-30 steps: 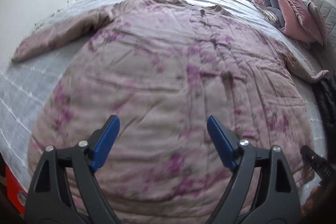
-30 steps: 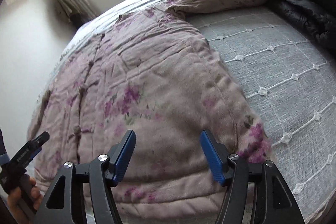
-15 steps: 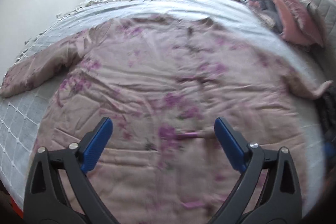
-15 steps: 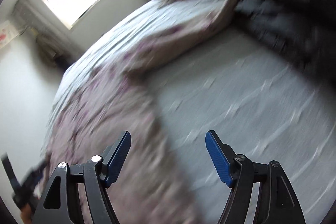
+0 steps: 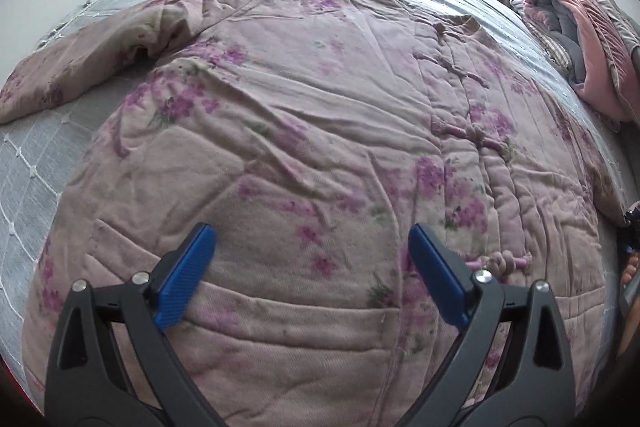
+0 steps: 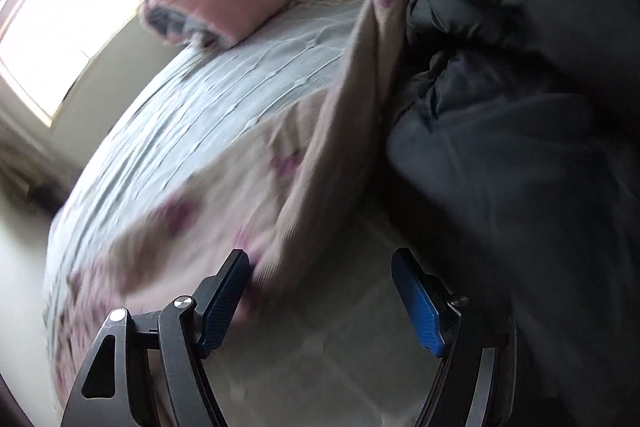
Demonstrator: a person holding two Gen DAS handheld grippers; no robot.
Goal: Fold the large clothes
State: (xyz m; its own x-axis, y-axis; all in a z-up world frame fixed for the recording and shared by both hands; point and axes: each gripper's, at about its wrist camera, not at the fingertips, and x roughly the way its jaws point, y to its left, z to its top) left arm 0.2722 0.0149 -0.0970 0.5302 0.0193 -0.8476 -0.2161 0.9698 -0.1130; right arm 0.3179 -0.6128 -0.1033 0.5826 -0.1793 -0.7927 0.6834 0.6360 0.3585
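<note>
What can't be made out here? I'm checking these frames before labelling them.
- Right wrist view: floral padded jacket smeared by motion blur; its print and folds are unreadable.
- Right wrist view: jacket sleeve cuff runs behind the dark puffer coat.
- Left wrist view: jacket hem hidden by the left gripper.

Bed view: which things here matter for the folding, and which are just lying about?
For the job:
floral padded jacket, spread flat
its sleeve
left tongs, open
right tongs, open

Lying about:
dark coat
pink bedding
grey bedspread
</note>
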